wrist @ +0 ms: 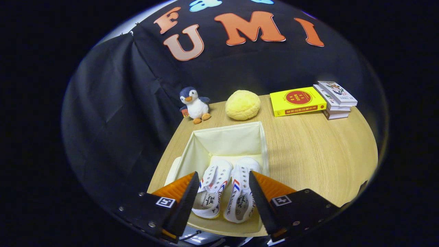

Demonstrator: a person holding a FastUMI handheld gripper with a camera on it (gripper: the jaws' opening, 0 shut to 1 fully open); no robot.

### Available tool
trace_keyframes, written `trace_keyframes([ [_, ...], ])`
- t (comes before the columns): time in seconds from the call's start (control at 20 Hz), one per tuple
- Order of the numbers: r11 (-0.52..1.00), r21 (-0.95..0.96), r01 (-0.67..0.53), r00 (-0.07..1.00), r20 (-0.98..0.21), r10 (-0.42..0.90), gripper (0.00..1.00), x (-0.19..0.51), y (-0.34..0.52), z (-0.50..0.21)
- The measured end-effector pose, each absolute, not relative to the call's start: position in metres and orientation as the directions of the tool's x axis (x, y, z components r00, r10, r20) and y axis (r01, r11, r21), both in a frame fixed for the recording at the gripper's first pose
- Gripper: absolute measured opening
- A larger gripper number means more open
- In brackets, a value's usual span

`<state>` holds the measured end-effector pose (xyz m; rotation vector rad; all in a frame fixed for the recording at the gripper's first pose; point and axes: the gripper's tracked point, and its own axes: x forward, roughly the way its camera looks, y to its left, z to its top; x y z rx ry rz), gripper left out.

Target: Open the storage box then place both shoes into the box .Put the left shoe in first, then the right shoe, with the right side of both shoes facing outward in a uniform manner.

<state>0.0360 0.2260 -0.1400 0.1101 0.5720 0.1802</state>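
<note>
While gripper (223,185) gapes wide, both shoes (228,188) inside storage box (226,137), table (319,154) bare rightward

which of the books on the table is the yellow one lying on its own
The yellow book, flat on the table beside the round yellow cushion. The other books are white and stacked just past it.
</note>
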Motion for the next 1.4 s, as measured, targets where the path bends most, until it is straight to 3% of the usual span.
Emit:
trace_keyframes([
  [0.05, 0.979, 0.163, -0.125, 0.83, -0.523, 0.193, 0.96, 0.034, 0.217, -0.136],
  [0.1, 0.978, 0.175, -0.114, 0.839, -0.511, 0.189, 0.99, 0.034, 0.21, -0.132],
  [0.7, 0.994, 0.024, 0.105, 0.953, -0.288, -0.094, 0.99, 0.013, 0.048, -0.032],
  [1.1, 0.966, -0.078, 0.246, 0.964, -0.081, -0.252, 0.98, -0.015, -0.039, 0.039],
  [1.4, 0.949, -0.122, 0.292, 0.955, -0.011, -0.295, 0.99, -0.029, -0.079, 0.06],
])
